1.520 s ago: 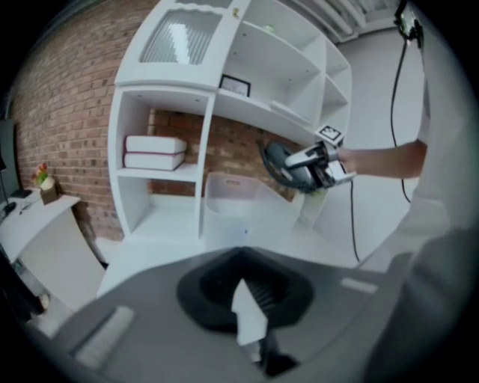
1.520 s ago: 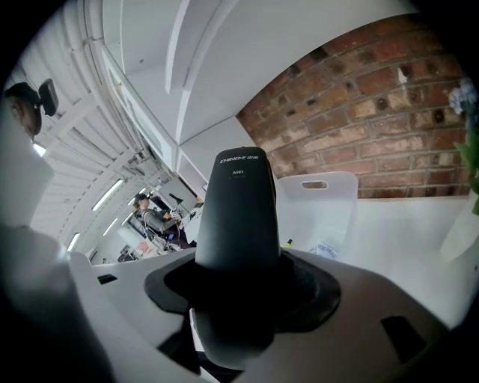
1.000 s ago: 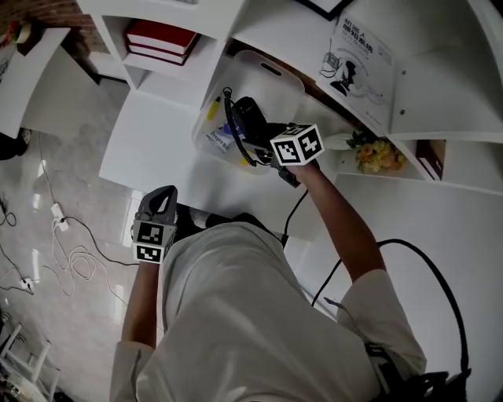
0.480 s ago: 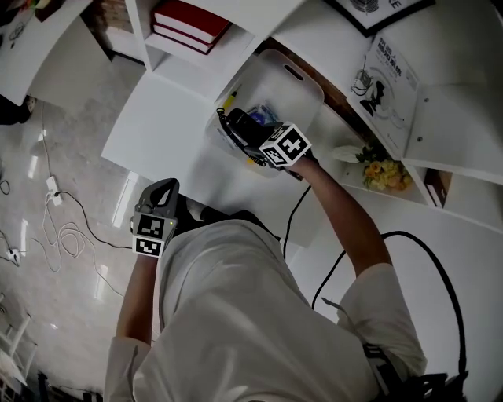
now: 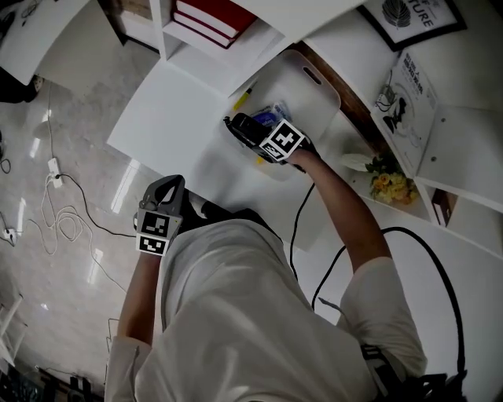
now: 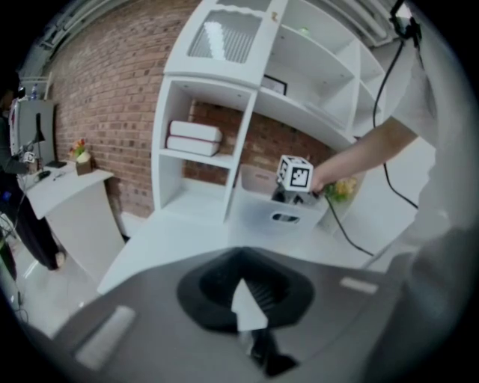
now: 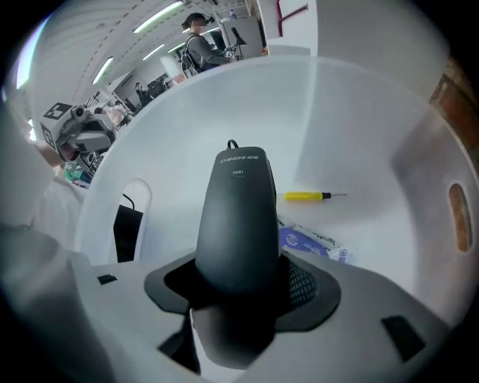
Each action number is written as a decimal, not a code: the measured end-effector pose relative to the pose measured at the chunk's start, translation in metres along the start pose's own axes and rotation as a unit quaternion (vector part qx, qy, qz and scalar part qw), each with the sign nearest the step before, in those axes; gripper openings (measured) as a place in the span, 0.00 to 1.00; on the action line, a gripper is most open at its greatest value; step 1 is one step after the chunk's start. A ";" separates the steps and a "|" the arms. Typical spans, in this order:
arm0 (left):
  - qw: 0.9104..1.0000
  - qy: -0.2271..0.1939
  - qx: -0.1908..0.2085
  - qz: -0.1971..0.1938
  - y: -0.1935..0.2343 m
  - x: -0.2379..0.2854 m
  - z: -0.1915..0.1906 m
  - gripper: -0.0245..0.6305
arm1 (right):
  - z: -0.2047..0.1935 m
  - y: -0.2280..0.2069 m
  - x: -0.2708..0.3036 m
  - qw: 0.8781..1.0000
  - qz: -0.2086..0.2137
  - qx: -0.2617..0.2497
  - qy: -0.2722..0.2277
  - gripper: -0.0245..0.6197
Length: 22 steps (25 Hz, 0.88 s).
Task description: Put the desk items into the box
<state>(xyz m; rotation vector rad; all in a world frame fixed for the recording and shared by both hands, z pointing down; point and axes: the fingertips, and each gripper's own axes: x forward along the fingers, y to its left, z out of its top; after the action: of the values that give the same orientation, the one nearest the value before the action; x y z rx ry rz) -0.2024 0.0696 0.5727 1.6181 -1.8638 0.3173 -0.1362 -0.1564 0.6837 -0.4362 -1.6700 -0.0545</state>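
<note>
Obs., standing behind the operator, nearest first.

- Left gripper (image 5: 165,188): held low at the operator's left side, off the near edge of the desk (image 5: 173,118), over the floor. In its own view the 2 jaws (image 6: 249,299) are pressed together with nothing between them. It points across the desk toward the box.
- Floor left of the operator: a loose white cable (image 5: 71,228) lies in loops.
- Right arm (image 5: 346,220): stretched forward over the desk and reaching into the box.
- Right gripper (image 5: 253,132): inside the box (image 5: 310,98), below its rim. Its jaws are clamped on a black mouse (image 7: 238,217), 1 pad on each flank. The mouse points nose-first toward the far wall of the box, with a thin cord leaving its front end. Whether the mouse touches the box floor I cannot tell.
- Box: white, translucent, with slot handles in its end walls (image 7: 359,135). It stands on the desk against the shelf unit.
- Box contents beyond the mouse: 1 blue-and-white packet (image 7: 314,243) just past the gripper, then 1 yellow-handled screwdriver (image 7: 308,196) lying flat farther in. The 2 items are apart from each other.
- Shelf left of the box: red books (image 5: 216,20), stacked flat.
- Right of the box: yellow flowers (image 5: 391,184).
- Farthest, upper shelf: 1 framed picture (image 5: 409,16).
</note>
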 end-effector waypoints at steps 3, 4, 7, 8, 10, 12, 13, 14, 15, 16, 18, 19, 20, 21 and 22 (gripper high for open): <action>1.000 0.002 -0.006 0.008 0.004 -0.003 -0.002 0.04 | -0.004 -0.005 0.018 1.000 0.013 0.003 0.021 0.45; 1.000 0.003 -0.008 0.011 0.005 -0.004 -0.004 0.04 | -0.005 -0.006 0.025 1.000 0.016 0.007 0.026 0.45; 1.000 0.008 -0.015 0.020 0.010 -0.008 -0.010 0.04 | -0.007 -0.010 0.042 0.999 0.021 0.018 0.041 0.45; 1.000 0.009 -0.017 0.023 0.011 -0.010 -0.011 0.04 | -0.007 -0.010 0.048 0.999 0.022 0.020 0.044 0.45; 0.999 0.013 -0.019 0.028 0.013 -0.013 -0.015 0.04 | -0.008 -0.011 0.059 0.998 0.025 0.021 0.046 0.45; 0.999 0.015 -0.021 0.032 0.015 -0.016 -0.018 0.04 | -0.009 -0.010 0.068 0.999 0.027 0.019 0.041 0.45; 0.999 0.016 -0.023 0.034 0.016 -0.017 -0.019 0.04 | -0.009 -0.011 0.072 0.999 0.027 0.017 0.038 0.45; 0.999 0.017 -0.024 0.036 0.016 -0.017 -0.020 0.04 | -0.010 -0.011 0.075 0.999 0.026 0.016 0.036 0.45; 0.999 0.017 -0.026 0.038 0.017 -0.018 -0.021 0.04 | -0.011 -0.012 0.078 0.999 0.025 0.016 0.036 0.45; 0.999 0.017 -0.028 0.039 0.017 -0.018 -0.022 0.04 | -0.013 -0.013 0.081 0.999 0.023 0.015 0.036 0.45; 0.999 0.018 -0.030 0.041 0.018 -0.020 -0.024 0.04 | -0.013 -0.013 0.085 0.999 0.022 0.014 0.031 0.45; 0.998 0.019 -0.031 0.042 0.018 -0.021 -0.025 0.04 | -0.013 -0.013 0.086 0.999 0.022 0.015 0.028 0.45; 0.998 0.020 -0.031 0.042 0.018 -0.021 -0.027 0.04 | -0.013 -0.013 0.087 0.999 0.022 0.015 0.027 0.45; 0.998 0.020 -0.031 0.043 0.018 -0.022 -0.027 0.04 | -0.013 -0.013 0.087 0.999 0.022 0.014 0.028 0.45; 0.998 0.020 -0.032 0.043 0.018 -0.023 -0.028 0.04 | -0.013 -0.012 0.088 0.999 0.021 0.011 0.030 0.45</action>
<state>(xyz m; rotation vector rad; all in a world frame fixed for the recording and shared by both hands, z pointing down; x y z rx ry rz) -0.2102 0.1073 0.5846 1.4816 -1.8985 0.3218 -0.1344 -0.1494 0.7732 -0.4489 -1.6010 -0.0172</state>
